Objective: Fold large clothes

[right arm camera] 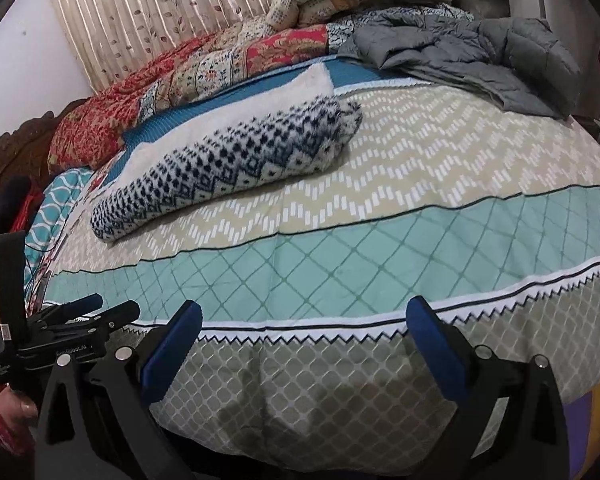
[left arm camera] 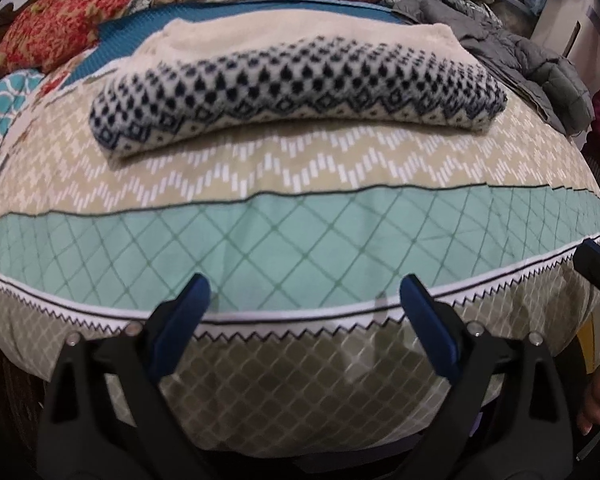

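Bedspread (left arm camera: 300, 236) under folded sweater (left arm camera: 296, 92)

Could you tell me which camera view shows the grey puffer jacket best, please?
The right wrist view: the jacket lies spread out and almost whole at the bed's far side. In the left wrist view it is squeezed against the right edge.

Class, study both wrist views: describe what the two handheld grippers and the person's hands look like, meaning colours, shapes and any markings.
Each gripper has a black, angular plastic body with silver screws and two blue-padded fingers: the left gripper, the right gripper. In the right wrist view, the left gripper's side carries small white lettering, too blurred to read. A bare hand shows at the frame edge.
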`<state>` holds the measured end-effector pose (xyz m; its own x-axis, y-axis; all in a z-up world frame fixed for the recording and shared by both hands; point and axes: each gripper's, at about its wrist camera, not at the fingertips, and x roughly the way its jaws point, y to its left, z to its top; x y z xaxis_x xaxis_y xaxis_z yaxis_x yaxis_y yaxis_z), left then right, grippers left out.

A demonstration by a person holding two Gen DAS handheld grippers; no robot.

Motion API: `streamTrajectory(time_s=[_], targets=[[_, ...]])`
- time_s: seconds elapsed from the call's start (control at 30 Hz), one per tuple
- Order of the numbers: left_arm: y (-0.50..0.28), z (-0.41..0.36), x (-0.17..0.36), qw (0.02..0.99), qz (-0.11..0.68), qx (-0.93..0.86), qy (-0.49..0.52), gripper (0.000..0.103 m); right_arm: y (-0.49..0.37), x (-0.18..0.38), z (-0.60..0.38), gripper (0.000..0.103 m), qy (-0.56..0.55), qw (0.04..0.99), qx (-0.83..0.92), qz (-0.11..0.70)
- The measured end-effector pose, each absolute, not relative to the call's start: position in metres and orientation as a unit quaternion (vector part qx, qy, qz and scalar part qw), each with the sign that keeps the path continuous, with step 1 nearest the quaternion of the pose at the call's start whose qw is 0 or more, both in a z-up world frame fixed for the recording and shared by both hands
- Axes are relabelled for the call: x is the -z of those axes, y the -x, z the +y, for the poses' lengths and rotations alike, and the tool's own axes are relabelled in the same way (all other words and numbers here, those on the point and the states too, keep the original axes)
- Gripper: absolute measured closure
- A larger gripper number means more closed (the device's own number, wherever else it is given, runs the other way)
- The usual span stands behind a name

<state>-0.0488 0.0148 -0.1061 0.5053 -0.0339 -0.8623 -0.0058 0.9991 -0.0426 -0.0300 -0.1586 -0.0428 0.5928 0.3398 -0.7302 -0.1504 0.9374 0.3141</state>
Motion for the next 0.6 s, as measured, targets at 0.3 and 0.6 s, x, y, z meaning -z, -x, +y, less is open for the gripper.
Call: streamTrajectory(time_s=[0.3,0.6], targets=[[0.038,-0.002,0.117,0.856,0.517,0.001,0.0,0.011,0.027,0.059,-0.172,0.009,-0.132,0.875,-0.136,0.445],[0.034,-0.002,0.119,0.854,0.52,-0.002,-0.003,0.011,0.029,0.06,-0.176,0.009,-0.136,0.876,-0.135,0.443]])
